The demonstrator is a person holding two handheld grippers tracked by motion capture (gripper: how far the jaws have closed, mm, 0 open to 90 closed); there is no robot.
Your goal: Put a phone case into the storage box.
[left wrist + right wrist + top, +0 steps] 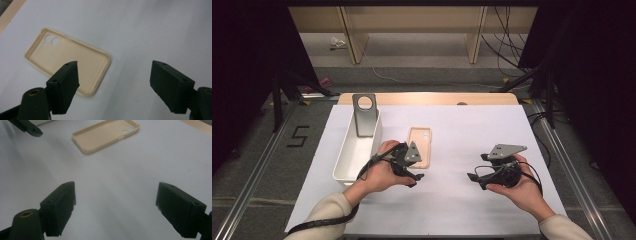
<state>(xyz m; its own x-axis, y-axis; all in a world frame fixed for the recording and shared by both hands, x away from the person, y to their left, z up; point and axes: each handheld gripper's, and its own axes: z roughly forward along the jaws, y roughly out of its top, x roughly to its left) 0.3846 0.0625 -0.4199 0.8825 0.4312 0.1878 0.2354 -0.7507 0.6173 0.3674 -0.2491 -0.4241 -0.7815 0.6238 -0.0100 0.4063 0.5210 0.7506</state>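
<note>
A beige phone case (419, 146) lies hollow side up on the white table top, camera holes at its far end. My left gripper (414, 180) hovers at the case's near end, held in a hand. In the left gripper view the case (67, 62) lies ahead and to the left, its near corner behind the left jaw, and my left gripper (115, 65) stands open with nothing between the jaws. My right gripper (477, 181) is farther right over bare table. Its own view shows my right gripper (116, 187) open and empty, the case (106, 135) far ahead.
A white oblong bin (356, 157) stands left of the case, with a grey metal stand (364, 115) with a round hole leaning at its far end. The table's wooden edge (427, 98) runs along the back. Black frame legs and cables stand on the floor around.
</note>
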